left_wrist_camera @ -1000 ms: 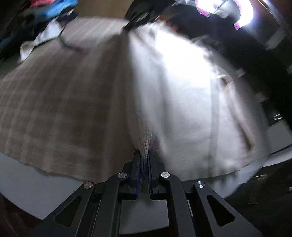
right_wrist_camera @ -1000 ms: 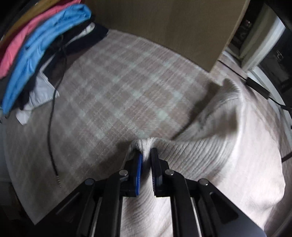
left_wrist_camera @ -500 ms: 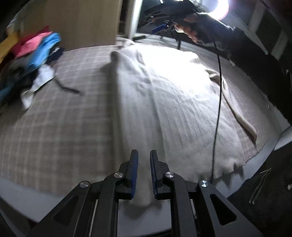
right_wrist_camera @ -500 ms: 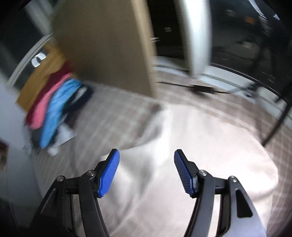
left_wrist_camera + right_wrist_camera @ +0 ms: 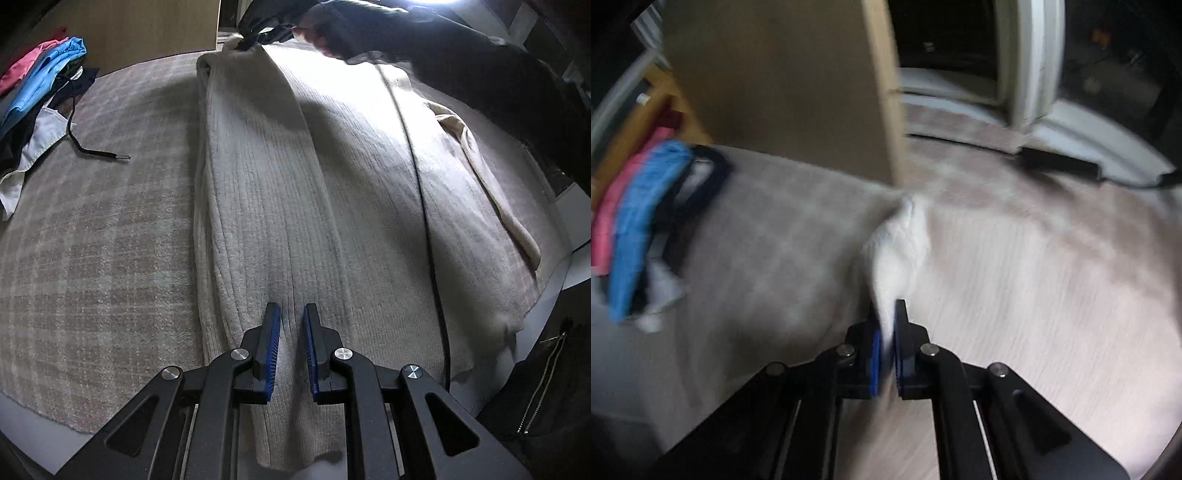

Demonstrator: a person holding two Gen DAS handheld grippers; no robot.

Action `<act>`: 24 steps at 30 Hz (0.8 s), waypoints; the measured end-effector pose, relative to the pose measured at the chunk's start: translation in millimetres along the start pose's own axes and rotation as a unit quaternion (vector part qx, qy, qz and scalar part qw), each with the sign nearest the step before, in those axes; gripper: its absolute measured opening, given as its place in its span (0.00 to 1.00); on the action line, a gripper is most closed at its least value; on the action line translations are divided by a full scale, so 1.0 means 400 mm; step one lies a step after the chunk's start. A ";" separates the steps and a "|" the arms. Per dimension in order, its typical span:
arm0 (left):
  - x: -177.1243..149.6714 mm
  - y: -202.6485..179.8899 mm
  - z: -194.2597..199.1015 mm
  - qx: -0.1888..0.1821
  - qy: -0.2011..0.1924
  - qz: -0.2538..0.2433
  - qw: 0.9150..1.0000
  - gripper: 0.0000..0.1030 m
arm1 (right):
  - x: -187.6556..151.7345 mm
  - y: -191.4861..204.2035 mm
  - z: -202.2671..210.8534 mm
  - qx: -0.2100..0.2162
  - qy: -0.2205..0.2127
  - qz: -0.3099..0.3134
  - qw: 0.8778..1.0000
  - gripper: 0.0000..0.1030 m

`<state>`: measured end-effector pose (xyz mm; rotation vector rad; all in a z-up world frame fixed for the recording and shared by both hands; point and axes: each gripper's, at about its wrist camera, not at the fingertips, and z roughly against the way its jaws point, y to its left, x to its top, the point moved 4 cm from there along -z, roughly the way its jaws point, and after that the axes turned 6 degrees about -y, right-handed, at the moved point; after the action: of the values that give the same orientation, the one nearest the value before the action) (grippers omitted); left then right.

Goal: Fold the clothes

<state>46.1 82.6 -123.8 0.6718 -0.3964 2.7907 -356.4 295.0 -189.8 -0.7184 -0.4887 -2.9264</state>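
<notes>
1 cream knit garment [image 5: 266, 192] lies on 1 plaid blanket [image 5: 103, 236]. 1 pile of clothes [image 5: 40, 85] sits beside it. 1 black drawstring [image 5: 79, 142] trails out.

- Cream ribbed knit sweater [image 5: 280, 206]
- Beige and grey plaid woven blanket [image 5: 96, 236]
- Blue crumpled fabric garment [image 5: 44, 81] beside pink folded fabric garment [image 5: 22, 66]
- Blue ridged rubber pads [image 5: 274, 354] on black fingers

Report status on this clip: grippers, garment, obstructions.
Left hand-held gripper slightly open over cream knit sweater, gripping nothing. Right hand-held gripper shut on sweater's far edge. Black cable lies across the sweater.
</notes>
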 end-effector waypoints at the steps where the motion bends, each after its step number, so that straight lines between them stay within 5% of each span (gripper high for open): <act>1: 0.001 0.004 0.003 -0.003 0.000 0.005 1.000 0.12 | 0.006 -0.003 0.000 -0.011 0.001 0.000 1.000 0.12; 4: -0.008 0.030 0.030 -0.006 -0.002 0.021 1.000 0.12 | 0.014 -0.019 0.064 -0.035 -0.010 -0.016 0.999 0.30; 7: -0.036 0.062 0.105 -0.008 -0.024 0.049 0.998 0.16 | 0.004 0.001 0.173 -0.057 -0.043 0.005 0.997 0.36; 10: -0.082 0.098 0.143 0.003 -0.020 0.075 0.997 0.25 | -0.045 0.088 0.227 -0.028 -0.036 0.039 0.998 0.51; 16: -0.117 0.108 0.118 0.005 -0.003 0.095 0.995 0.29 | -0.152 0.265 0.131 -0.026 0.033 0.118 0.992 0.53; 24: -0.117 0.101 0.104 0.008 0.003 0.093 0.996 0.38 | -0.201 0.304 0.006 -0.092 0.074 0.149 0.982 0.53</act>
<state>91.6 23.6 -118.7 0.6603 -0.4589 2.9725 -264.6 181.8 -190.6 -0.5306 -0.0857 -2.7345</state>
